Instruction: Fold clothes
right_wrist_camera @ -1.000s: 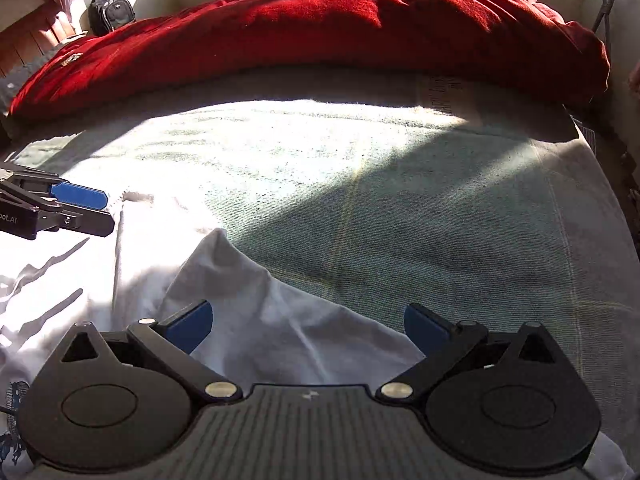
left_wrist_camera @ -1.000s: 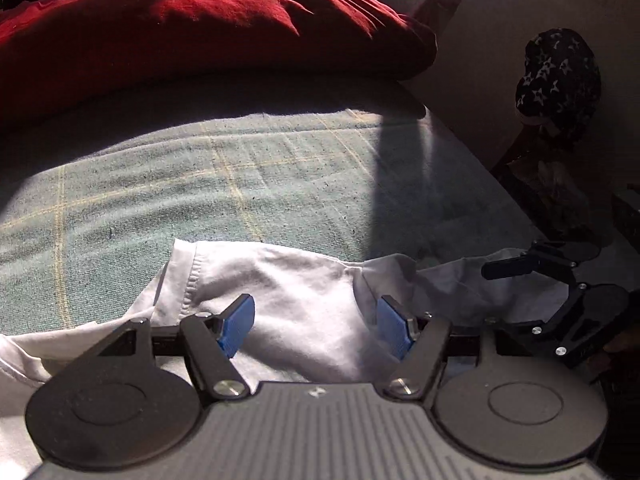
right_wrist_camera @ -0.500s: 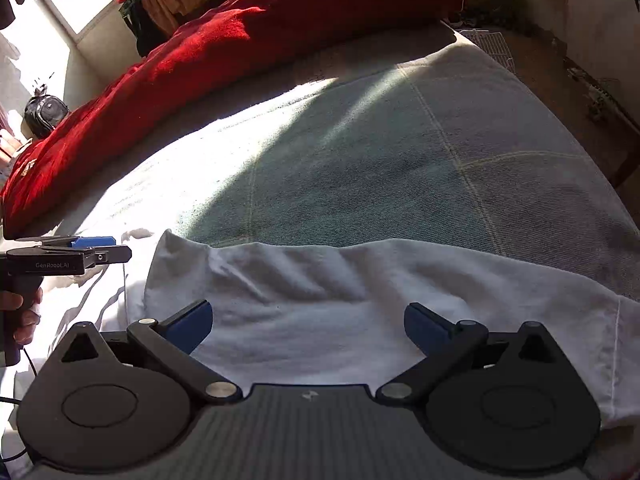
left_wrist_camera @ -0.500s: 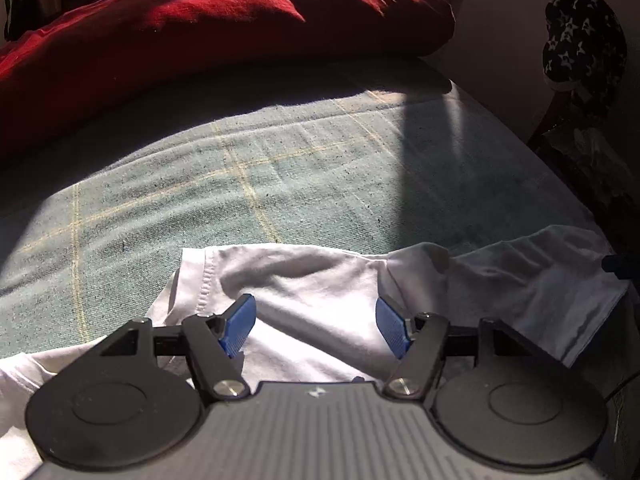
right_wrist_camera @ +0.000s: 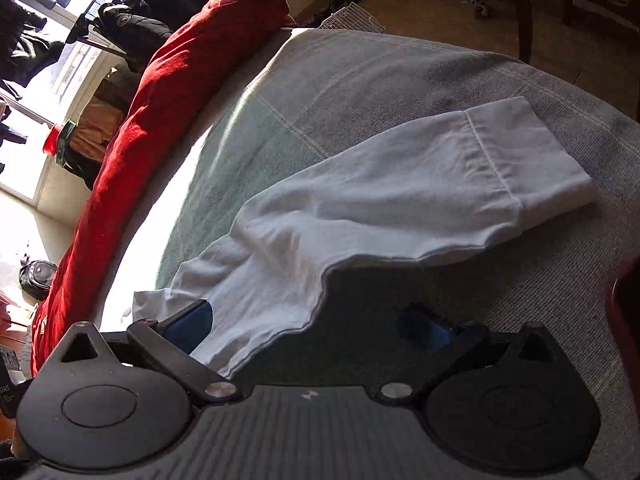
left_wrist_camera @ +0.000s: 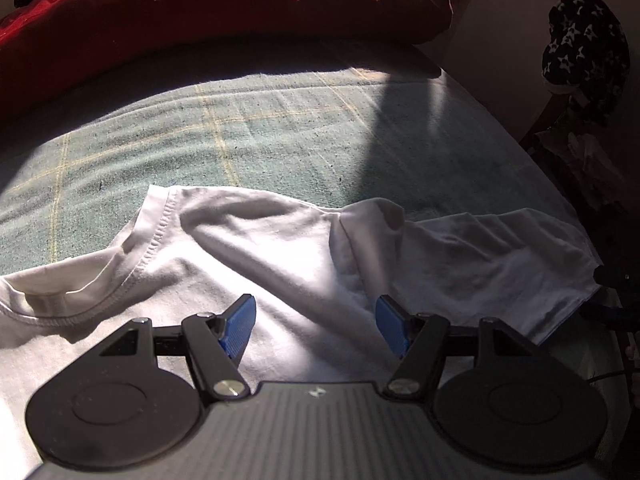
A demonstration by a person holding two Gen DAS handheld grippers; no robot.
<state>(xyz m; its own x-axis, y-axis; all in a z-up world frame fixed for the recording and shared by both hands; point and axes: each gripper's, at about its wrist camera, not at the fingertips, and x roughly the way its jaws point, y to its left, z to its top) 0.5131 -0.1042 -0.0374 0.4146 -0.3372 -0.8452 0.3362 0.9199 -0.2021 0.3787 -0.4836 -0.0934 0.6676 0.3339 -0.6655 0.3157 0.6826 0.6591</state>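
A crumpled white cotton T-shirt (left_wrist_camera: 280, 248) lies mid-frame on the green checked bed cover (left_wrist_camera: 248, 128). A long red cushion (left_wrist_camera: 192, 4) spans the top. The left tool (left_wrist_camera: 316, 322) and right tool (right_wrist_camera: 308, 324) both gape, gripping nothing.

Left gripper (left_wrist_camera: 316, 322): angled down over white T-shirt (left_wrist_camera: 280, 256), just below its collar. Jaws apart, blue pads (left_wrist_camera: 239, 328) clear of cloth, nothing between them.

Right gripper (right_wrist_camera: 312, 326): rolled strongly to side, angled down at T-shirt's sleeve underarm edge. Jaws wide apart; one blue pad (right_wrist_camera: 188, 326) sits over white fabric, other pad over shadowed bedspread beside shirt edge. Fabric edge lies between pads, not pinched.

No hand or sleeve visible in either wrist view.
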